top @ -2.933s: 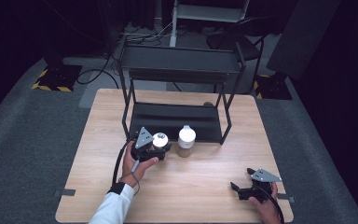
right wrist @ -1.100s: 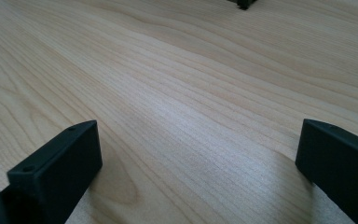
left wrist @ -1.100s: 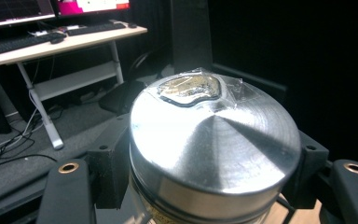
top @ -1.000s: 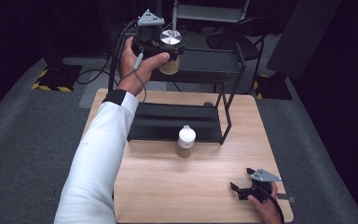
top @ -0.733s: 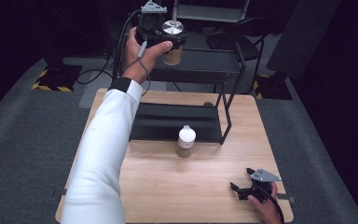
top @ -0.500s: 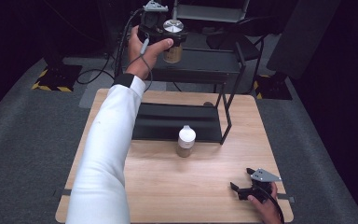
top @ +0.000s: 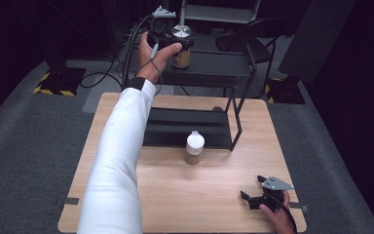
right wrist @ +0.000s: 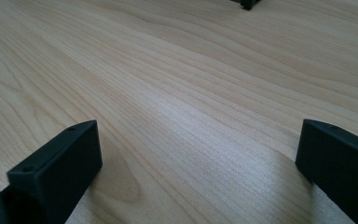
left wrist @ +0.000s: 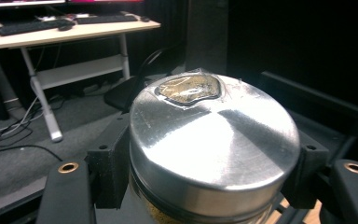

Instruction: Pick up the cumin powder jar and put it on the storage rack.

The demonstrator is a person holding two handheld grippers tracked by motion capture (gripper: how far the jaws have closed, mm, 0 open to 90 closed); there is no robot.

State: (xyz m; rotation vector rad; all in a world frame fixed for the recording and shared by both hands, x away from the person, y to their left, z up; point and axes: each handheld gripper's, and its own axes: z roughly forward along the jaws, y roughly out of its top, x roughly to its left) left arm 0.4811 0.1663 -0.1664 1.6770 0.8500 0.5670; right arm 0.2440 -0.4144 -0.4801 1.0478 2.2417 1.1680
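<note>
The left tool (top: 175,39) pinches a glass jar with a brushed-metal lid (left wrist: 214,140) just below the lid, its black jaws pressed against both sides, and has carried it up from the table to the top shelf of the black metal rack (top: 209,66) at the far edge of the wooden table (top: 204,195). Over the last second the jar has moved a little further in over the shelf, and its base now looks at or just above the shelf surface; whether it touches cannot be told. That suggests the placing is nearly done, with only the release left. The second jar, white-lidded (top: 194,147), has stayed where it was, near the middle of the table in front of the rack's lower shelf. The right tool (top: 260,195) has not shifted either: it rests near the table's near right corner, jaws spread wide over bare wood.
</note>
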